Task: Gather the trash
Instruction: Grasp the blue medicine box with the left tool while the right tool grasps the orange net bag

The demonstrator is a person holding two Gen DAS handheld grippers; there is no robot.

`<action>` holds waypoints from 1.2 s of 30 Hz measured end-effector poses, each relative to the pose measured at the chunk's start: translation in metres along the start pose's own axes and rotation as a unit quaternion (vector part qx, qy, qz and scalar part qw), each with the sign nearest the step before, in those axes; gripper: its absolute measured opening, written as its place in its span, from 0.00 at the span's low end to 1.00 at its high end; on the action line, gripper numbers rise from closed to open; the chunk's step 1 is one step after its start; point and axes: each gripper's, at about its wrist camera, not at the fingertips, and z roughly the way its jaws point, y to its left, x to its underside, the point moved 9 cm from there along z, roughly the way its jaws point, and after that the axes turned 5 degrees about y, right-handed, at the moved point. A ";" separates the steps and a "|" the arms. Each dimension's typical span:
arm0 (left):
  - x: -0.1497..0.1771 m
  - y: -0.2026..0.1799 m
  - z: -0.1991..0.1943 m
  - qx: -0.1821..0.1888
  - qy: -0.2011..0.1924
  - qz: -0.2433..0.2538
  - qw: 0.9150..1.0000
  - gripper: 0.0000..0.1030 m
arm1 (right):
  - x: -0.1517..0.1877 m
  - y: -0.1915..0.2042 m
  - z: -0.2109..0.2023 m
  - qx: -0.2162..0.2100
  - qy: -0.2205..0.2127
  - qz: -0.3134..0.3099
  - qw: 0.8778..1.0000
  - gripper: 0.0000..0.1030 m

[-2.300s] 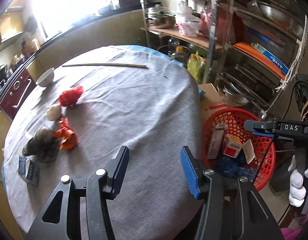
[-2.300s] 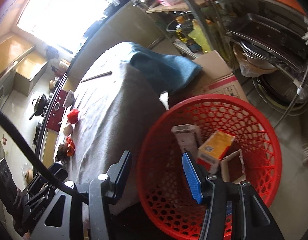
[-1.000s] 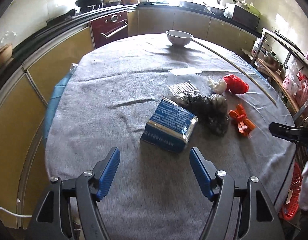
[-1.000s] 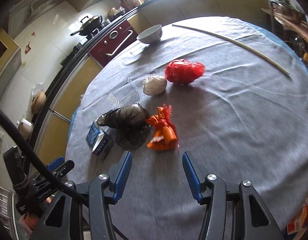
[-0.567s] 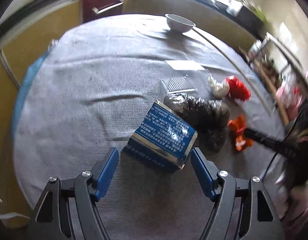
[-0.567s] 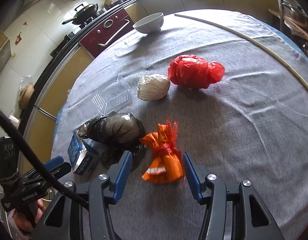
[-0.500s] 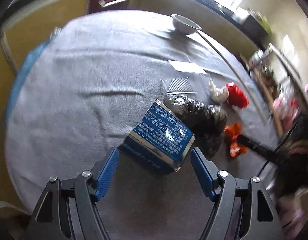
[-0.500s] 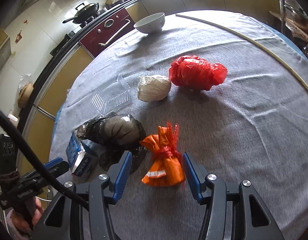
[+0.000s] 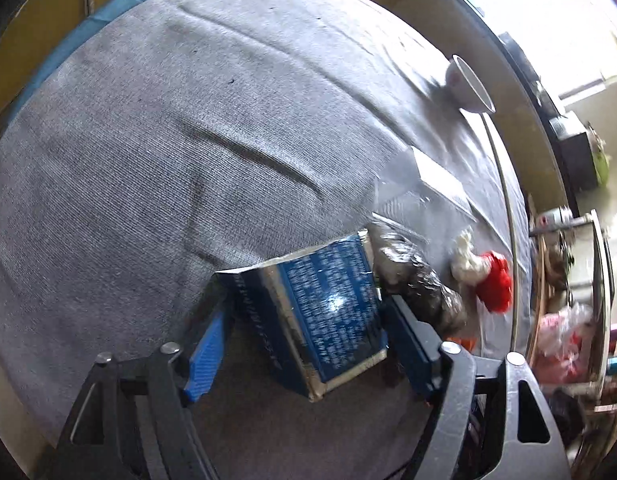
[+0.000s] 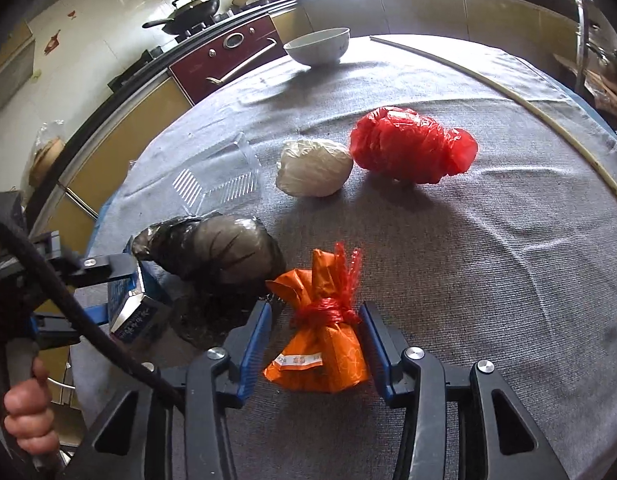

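Note:
A blue carton (image 9: 328,312) lies on the grey tablecloth (image 9: 188,140) between the fingers of my left gripper (image 9: 304,308). Its jaws are opening, and a thin gap shows at the left pad (image 9: 206,356). The right wrist view shows the same carton (image 10: 136,312) at the left. An orange tied bag (image 10: 316,360) stands on the cloth between the fingers of my right gripper (image 10: 316,320). These jaws are closing around it, and the bag is not visibly squeezed.
A black bag (image 10: 224,252) lies against the carton and beside the orange bag. Farther back are a white bag (image 10: 314,168), a red bag (image 10: 412,150), a clear plastic tray (image 10: 216,184), a white bowl (image 10: 318,46) and a long thin stick (image 10: 508,92). A hand (image 10: 24,408) holds the left gripper.
My left gripper has rolled and come down until the blue carton lies between its fingers. My right gripper has come up to the orange bag and narrowed around it.

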 end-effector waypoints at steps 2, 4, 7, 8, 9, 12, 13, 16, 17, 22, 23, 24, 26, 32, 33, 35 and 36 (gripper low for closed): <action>-0.001 0.001 0.004 -0.009 -0.009 -0.017 1.000 0.80 | 0.001 -0.001 0.000 -0.001 -0.002 -0.002 1.000 0.46; 0.001 -0.002 0.007 -0.021 -0.016 -0.015 1.000 0.81 | 0.002 0.000 -0.001 -0.001 -0.004 -0.007 1.000 0.45; 0.002 -0.014 0.015 -0.036 -0.018 0.006 0.999 0.82 | 0.004 -0.001 -0.003 -0.006 -0.008 -0.010 1.000 0.41; 0.003 -0.017 0.017 -0.044 -0.020 0.016 0.999 0.82 | 0.005 -0.001 -0.003 -0.009 -0.010 -0.007 1.000 0.41; 0.005 -0.020 0.019 -0.052 -0.024 0.028 0.998 0.82 | 0.007 -0.002 -0.004 -0.013 -0.011 -0.004 1.000 0.40; 0.002 -0.022 0.022 -0.059 -0.033 0.049 0.996 0.82 | 0.011 -0.003 -0.009 -0.017 -0.017 -0.001 1.000 0.39; 0.002 -0.024 0.023 -0.058 -0.039 0.054 0.996 0.80 | 0.011 -0.003 -0.011 -0.017 -0.020 -0.003 1.000 0.39; 0.002 -0.020 0.020 -0.061 -0.042 0.068 0.995 0.60 | 0.014 -0.005 -0.015 -0.022 -0.021 -0.003 1.000 0.39; 0.005 -0.016 0.017 -0.057 -0.041 0.074 0.995 0.59 | 0.015 -0.006 -0.017 -0.032 -0.018 0.001 0.999 0.39; 0.015 -0.004 0.008 -0.042 -0.031 0.088 0.995 0.52 | 0.016 -0.012 -0.022 -0.057 0.003 0.024 0.998 0.50; 0.019 0.000 0.005 -0.045 -0.031 0.095 0.994 0.52 | 0.015 -0.014 -0.023 -0.055 0.005 0.026 0.998 0.53; 0.022 0.004 0.002 -0.049 -0.032 0.101 0.993 0.52 | 0.014 -0.016 -0.024 -0.055 0.004 0.029 0.998 0.55; 0.030 0.011 -0.006 -0.059 -0.037 0.121 0.990 0.52 | 0.009 -0.015 -0.025 -0.057 0.002 0.029 0.998 0.55; 0.051 0.023 -0.025 -0.090 -0.058 0.174 0.979 0.52 | -0.002 -0.003 -0.010 -0.002 0.016 -0.015 1.000 0.53; 0.054 0.023 -0.027 -0.093 -0.060 0.181 0.977 0.52 | -0.001 0.001 -0.005 0.017 0.020 -0.029 0.999 0.39; 0.059 0.021 -0.029 -0.094 -0.062 0.191 0.975 0.52 | 0.002 0.007 0.003 0.046 0.032 -0.051 0.997 0.34; 0.062 0.019 -0.029 -0.093 -0.064 0.194 0.974 0.52 | 0.003 0.009 0.003 0.063 0.027 -0.063 0.996 0.31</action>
